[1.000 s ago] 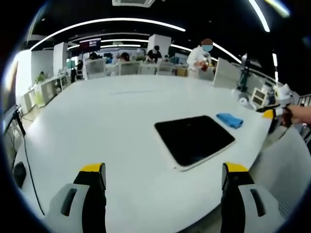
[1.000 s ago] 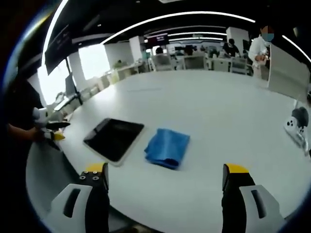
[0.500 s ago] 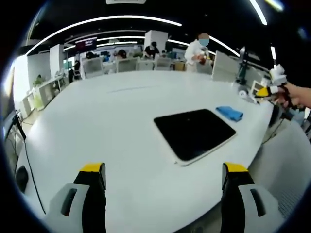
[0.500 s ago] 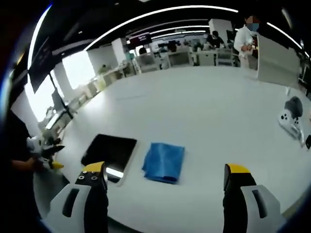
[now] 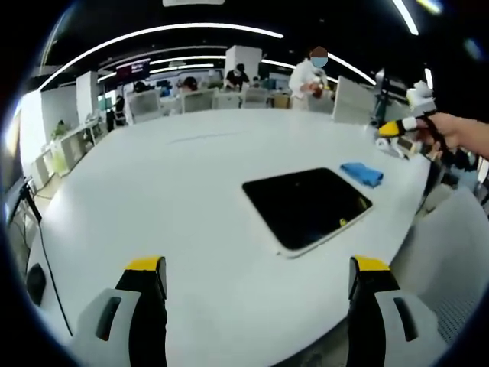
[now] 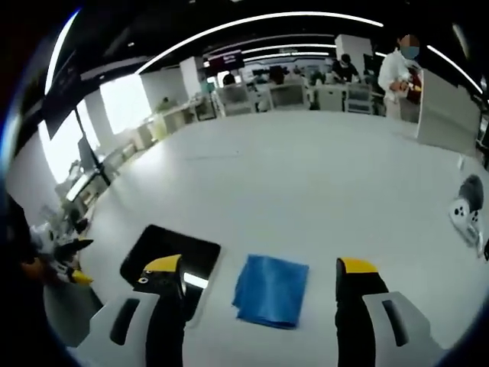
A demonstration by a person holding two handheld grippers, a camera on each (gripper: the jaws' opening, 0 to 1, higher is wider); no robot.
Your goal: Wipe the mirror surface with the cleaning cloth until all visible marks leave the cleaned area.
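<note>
My right gripper point(image 6: 260, 269) hangs spread over the cloth point(image 6: 270, 290) near the table's point(image 6: 306, 176) edge; a shallow pinch could shove it off. Left gripper point(image 5: 258, 267) spread, empty, short of the mirror point(image 5: 307, 205).

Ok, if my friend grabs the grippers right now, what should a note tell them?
Left gripper: open, holding nothing, above the white table, facing the mirror.
Right gripper: open, holding nothing, jaws either side of the blue cloth.
Cloth lies folded on the table beside the mirror, untouched.
Done: nothing wiped yet.
Left: grab the cloth, wipe the mirror. Marks are too small to judge.
</note>
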